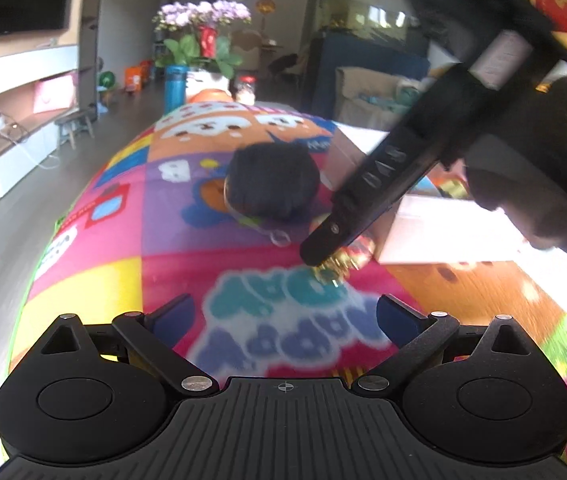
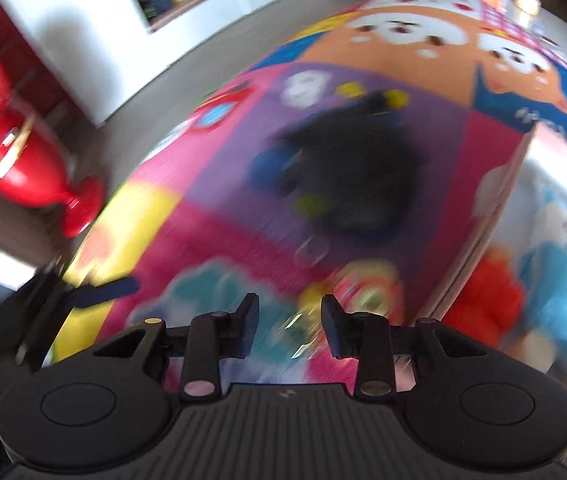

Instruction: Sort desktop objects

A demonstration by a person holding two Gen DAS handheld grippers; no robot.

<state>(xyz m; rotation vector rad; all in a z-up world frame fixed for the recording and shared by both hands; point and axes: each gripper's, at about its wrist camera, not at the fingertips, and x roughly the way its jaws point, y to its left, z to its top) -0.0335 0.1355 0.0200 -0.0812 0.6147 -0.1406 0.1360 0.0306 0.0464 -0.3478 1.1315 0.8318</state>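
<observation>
Both hand-held grippers gape over open mat (image 1: 171, 240) beside the white box's (image 1: 443, 236) edge.

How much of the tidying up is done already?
Not much looks done yet. The black fluffy toy still lies on the colourful mat, outside the white box. Right now the right gripper is down at a small shiny gold trinket; blur hides whether it is gripped. The left gripper is open and empty. Both things still need sorting.
</observation>
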